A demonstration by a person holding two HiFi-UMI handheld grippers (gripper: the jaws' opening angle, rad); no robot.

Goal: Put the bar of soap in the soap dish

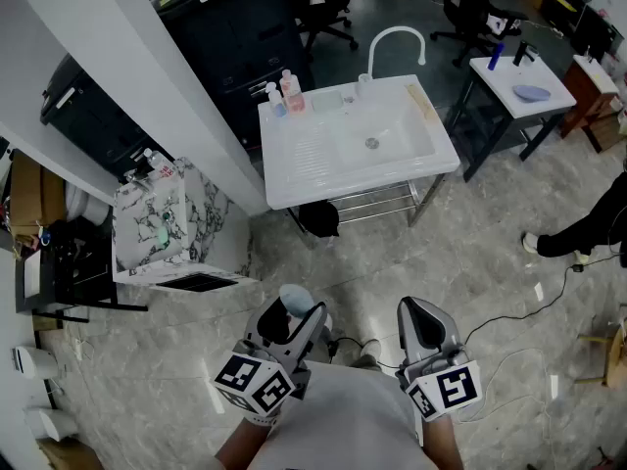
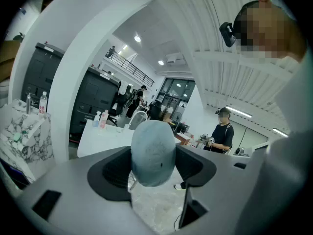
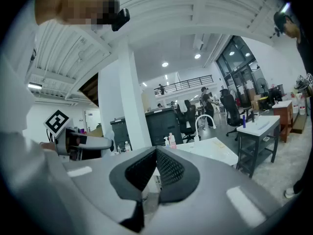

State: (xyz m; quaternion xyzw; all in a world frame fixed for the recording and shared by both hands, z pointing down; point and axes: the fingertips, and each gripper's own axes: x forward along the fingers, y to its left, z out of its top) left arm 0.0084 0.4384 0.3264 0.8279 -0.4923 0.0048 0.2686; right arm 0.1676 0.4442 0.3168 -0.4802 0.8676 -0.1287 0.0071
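Note:
A pale blue-grey oval bar of soap (image 2: 153,153) sits between the dark pads of my left gripper (image 2: 153,173), which is shut on it. In the head view the soap (image 1: 292,299) shows at the tip of the left gripper (image 1: 294,313), held low near my body. My right gripper (image 1: 419,317) is beside it, and in the right gripper view its jaws (image 3: 156,155) meet at the tip with nothing between them. The white sink stand (image 1: 294,164) is ahead across the floor. On it, beside the faucet (image 1: 392,39), lies a small pale dish-like thing (image 1: 327,102).
Two or three bottles (image 1: 282,92) stand at the sink's back left. A white pillar (image 1: 147,76) and a marble-patterned bag (image 1: 162,225) are to the left. A small white table (image 1: 519,81) and a person's leg (image 1: 578,235) are to the right. Cables (image 1: 509,311) lie on the floor.

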